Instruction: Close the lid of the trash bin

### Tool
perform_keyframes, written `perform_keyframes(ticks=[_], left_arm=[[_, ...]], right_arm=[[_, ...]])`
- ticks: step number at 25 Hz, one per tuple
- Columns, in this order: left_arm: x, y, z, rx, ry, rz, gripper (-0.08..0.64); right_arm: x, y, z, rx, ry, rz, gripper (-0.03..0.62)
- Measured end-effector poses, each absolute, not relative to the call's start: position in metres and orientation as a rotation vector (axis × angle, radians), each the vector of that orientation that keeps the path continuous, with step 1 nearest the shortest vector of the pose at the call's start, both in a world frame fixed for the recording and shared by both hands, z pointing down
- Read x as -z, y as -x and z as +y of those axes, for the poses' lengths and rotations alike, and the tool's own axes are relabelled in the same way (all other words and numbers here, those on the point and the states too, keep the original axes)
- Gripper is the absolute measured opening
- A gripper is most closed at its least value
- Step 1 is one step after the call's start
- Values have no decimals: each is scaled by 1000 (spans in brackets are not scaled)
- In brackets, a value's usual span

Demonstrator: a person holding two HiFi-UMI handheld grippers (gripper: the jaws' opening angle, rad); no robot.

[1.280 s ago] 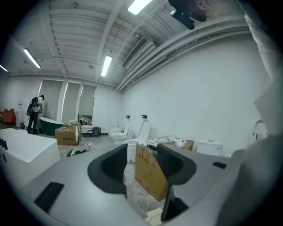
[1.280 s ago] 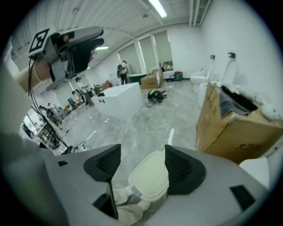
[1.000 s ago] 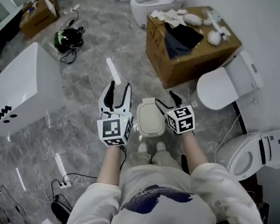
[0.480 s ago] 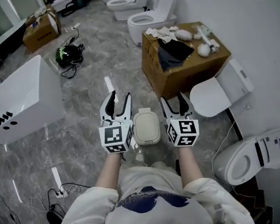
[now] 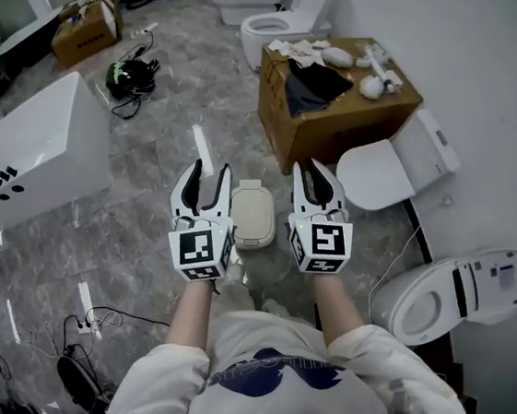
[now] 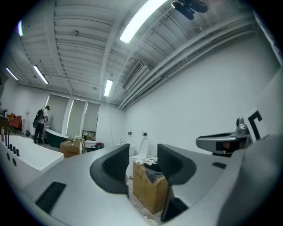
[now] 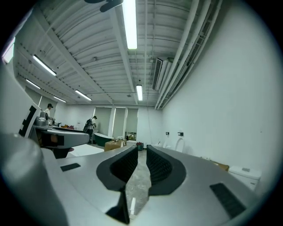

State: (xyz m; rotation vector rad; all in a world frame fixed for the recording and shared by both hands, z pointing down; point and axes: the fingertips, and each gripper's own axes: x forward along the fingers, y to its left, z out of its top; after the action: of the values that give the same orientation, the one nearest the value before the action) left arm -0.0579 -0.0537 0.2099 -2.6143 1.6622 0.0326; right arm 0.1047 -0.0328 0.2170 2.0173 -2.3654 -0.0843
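Note:
The small trash bin (image 5: 253, 213) stands on the grey marble floor with its beige lid lying flat on top. In the head view it sits between my two grippers, lower than both. My left gripper (image 5: 208, 172) is held to the bin's left, its jaws open and empty; in the left gripper view (image 6: 142, 167) a cardboard box shows through the gap. My right gripper (image 5: 312, 166) hovers to the bin's right. Its jaws have just been closing and stand almost together, with only a slit of floor between them (image 7: 140, 165) and nothing held.
A cardboard box (image 5: 330, 100) with cloth and bottles on it stands just ahead on the right. A white toilet seat unit (image 5: 380, 174) and a toilet (image 5: 454, 295) sit along the right wall. A white bathtub (image 5: 35, 157) lies at left, and cables (image 5: 95, 322) trail near my feet.
The right gripper has lifted from beside the bin's lid to level with the left one, and its jaws have narrowed. Both grippers and the view have shifted; the lid stays flat.

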Motion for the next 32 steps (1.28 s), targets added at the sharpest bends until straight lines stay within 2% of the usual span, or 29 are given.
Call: perform_keyframes(ticks=[12,20,23,25,32], left_arm=[[-190,27,-6,-31,2592,1603,173],[-187,36,-11,-52,2594,1584,171],[-183,41,-10,-90,2577,1590,94],[-181,43,-10,-114,2562,1595,1],[-177,47,-16,-121,2547,1598,0]], right_arm=[[-203,-119,9,125,-2070,-2404,9],[-195,-121,11,186,-2138,-2366,6],[-190,-119,11,219,-2133,-2363,6],[-190,-119,10,223,-2132,-2366,6],[-188,-117,1,239,-2119,-2367,6]])
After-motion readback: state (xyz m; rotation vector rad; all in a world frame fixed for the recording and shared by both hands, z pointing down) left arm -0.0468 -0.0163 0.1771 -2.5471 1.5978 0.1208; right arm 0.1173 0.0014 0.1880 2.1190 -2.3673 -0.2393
